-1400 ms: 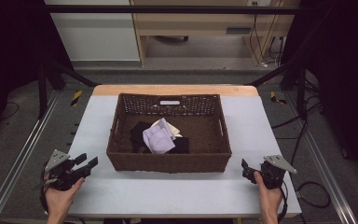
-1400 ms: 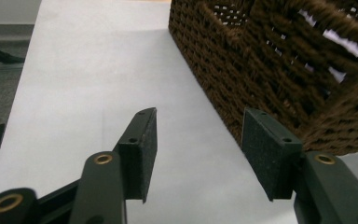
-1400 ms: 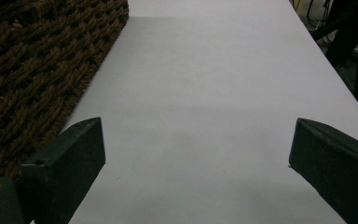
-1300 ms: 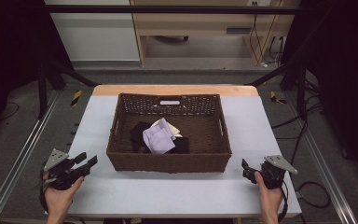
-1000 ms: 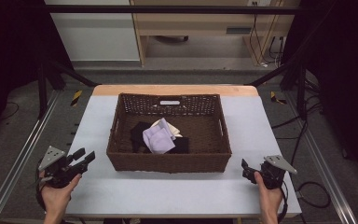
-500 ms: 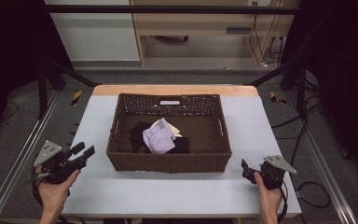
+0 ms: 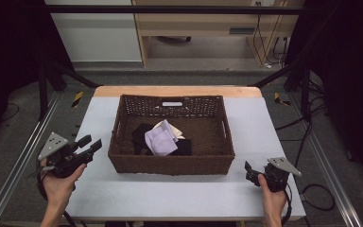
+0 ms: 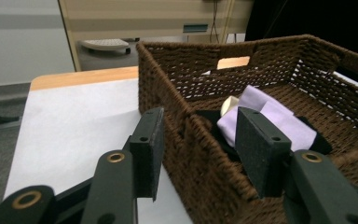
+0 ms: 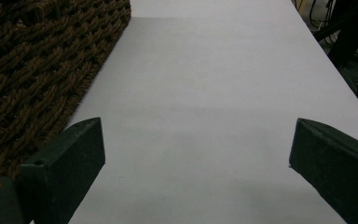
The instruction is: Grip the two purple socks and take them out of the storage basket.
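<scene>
A dark brown woven basket (image 7: 171,163), rectangular with a handle slot in its far wall, stands upright in the middle of the table. Inside lies a loose heap of cloths: a folded lilac cloth (image 7: 160,139) on top, a cream cloth (image 7: 168,126) peeking out behind it, and a black cloth (image 7: 141,138) spread beneath both.

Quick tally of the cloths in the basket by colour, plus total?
Inside the brown woven wicker basket:
Lilac folded cloth: 1
Black cloth under it: 1
Cream cloth, partly hidden behind the lilac one: 1
Total: 3 cloths that show; anything further beneath them cannot be told.
</scene>
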`<state>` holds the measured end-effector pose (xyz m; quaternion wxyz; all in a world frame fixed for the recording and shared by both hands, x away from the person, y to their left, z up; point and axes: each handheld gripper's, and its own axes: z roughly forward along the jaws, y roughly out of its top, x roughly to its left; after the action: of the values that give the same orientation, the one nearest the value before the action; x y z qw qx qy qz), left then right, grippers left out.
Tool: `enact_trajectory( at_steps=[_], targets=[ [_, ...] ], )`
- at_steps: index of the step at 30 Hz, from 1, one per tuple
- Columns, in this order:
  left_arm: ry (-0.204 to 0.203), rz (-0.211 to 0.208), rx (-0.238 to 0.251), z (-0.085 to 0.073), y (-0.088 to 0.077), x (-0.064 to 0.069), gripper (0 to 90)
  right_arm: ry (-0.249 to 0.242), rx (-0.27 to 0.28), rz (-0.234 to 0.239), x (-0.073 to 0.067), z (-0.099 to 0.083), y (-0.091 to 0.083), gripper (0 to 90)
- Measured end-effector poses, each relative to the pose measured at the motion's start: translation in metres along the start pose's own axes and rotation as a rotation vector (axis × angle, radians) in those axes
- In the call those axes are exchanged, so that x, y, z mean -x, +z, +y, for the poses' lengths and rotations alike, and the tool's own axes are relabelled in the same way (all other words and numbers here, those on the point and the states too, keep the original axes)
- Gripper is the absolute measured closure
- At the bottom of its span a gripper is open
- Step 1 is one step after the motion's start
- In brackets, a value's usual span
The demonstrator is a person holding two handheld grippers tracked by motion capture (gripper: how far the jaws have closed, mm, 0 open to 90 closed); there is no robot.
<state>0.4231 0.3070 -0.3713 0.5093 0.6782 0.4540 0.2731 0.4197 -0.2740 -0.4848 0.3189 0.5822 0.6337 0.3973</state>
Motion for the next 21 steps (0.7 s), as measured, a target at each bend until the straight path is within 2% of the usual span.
enact_trajectory(
  at_steps=[9,11,15,18,21],
  targets=[
    [0.034,-0.036,0.025,0.020,0.010,0.018,51.9,-0.005,0.000,-0.007,-0.001,0.000,0.000,4.0],
    [0.049,-0.049,0.031,0.028,0.015,0.026,51.9,-0.006,0.000,-0.003,0.000,0.000,0.000,4.0],
    [0.059,-0.061,0.033,0.035,0.021,0.033,51.7,-0.007,-0.001,-0.001,-0.001,0.000,0.000,4.0],
    [0.085,-0.071,0.028,0.042,0.029,0.044,51.7,-0.007,-0.001,-0.002,-0.001,0.000,0.000,4.0],
    [0.097,-0.073,0.027,0.046,0.033,0.048,51.6,-0.007,-0.002,-0.001,-0.001,0.000,0.000,4.0]
  ],
)
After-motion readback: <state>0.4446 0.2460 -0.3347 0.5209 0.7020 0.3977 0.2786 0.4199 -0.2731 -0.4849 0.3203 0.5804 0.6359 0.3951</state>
